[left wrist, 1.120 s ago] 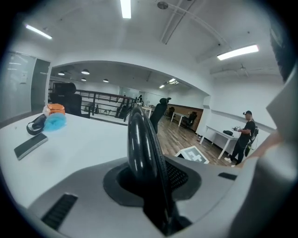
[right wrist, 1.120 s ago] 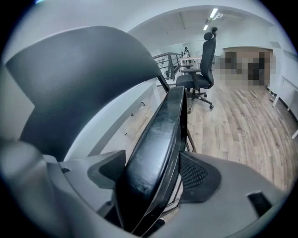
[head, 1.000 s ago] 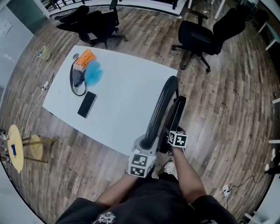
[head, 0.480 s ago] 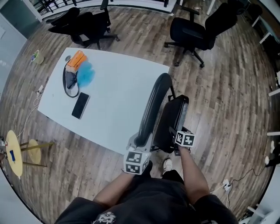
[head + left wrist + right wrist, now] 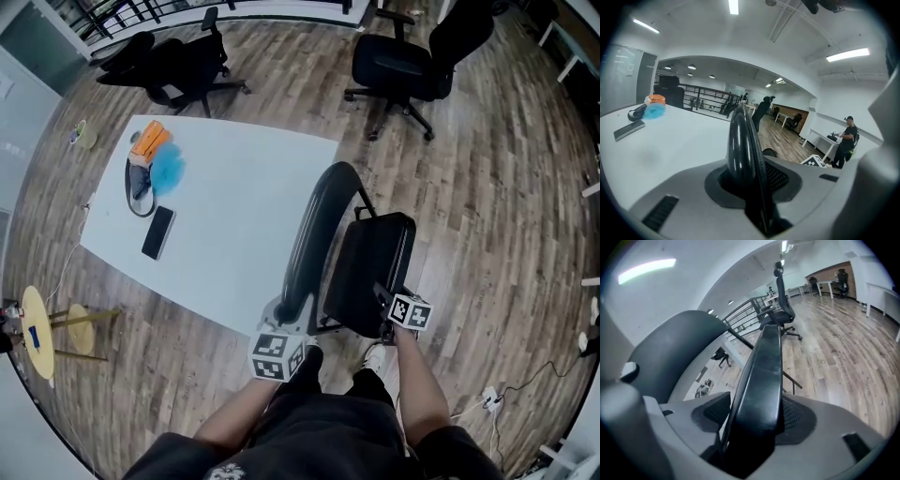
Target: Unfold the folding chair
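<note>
At the far left a yellow stool [image 5: 37,330] stood on the wood floor [image 5: 506,187]. Beside it was a white table [image 5: 244,202], with a dark phone [image 5: 157,232] lying flat near its left end. The folding chair [image 5: 349,258] stood at the table's near right edge, partly opened. The left gripper [image 5: 284,311] was clamped on the lower end of the chair's curved grey backrest [image 5: 314,230], which rose upright next to the table. To the right, the black seat [image 5: 370,267] tilted away from the backrest. The right gripper [image 5: 382,296] gripped the seat's near edge; its jaws had just been closing, with that edge filling the gap between them.
</note>
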The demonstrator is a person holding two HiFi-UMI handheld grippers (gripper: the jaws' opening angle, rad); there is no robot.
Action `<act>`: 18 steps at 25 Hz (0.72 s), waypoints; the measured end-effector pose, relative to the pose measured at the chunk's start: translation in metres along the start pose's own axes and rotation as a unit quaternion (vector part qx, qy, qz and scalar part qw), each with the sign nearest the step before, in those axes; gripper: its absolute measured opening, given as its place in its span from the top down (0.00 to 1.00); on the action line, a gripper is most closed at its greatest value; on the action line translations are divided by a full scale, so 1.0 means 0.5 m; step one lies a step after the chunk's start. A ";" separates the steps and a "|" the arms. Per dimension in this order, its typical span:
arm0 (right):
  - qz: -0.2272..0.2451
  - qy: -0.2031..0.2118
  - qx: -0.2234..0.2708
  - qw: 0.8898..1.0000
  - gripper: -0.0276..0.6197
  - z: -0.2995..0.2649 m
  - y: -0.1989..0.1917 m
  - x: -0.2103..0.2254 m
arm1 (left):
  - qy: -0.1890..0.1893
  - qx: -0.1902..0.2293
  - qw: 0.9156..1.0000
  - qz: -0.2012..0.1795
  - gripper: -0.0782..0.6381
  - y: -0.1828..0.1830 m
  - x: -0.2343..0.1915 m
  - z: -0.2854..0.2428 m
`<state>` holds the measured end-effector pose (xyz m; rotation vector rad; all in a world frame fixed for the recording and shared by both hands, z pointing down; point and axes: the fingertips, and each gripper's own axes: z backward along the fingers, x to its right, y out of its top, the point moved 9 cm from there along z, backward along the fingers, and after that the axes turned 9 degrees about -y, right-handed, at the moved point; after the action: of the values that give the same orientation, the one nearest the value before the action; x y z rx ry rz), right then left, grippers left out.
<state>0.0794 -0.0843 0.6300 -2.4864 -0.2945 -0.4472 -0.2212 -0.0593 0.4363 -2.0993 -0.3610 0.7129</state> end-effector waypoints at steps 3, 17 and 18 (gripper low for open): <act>-0.082 0.090 0.033 0.992 0.50 0.017 -0.013 0.100 | 0.017 -0.001 1.000 -0.003 0.76 -0.014 0.034 -0.023; -0.090 0.188 -0.004 0.978 0.50 -0.013 -0.054 0.364 | 0.087 -0.004 0.996 -0.001 0.71 -0.077 0.093 -0.115; -0.092 0.190 -0.004 0.978 0.50 -0.017 -0.058 0.385 | 0.089 -0.004 0.996 -0.004 0.71 -0.082 0.098 -0.123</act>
<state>0.2454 -0.0453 0.7246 -2.3280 -0.3672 -0.9844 -0.1446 -0.0510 0.4803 -2.1478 -0.2730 0.5168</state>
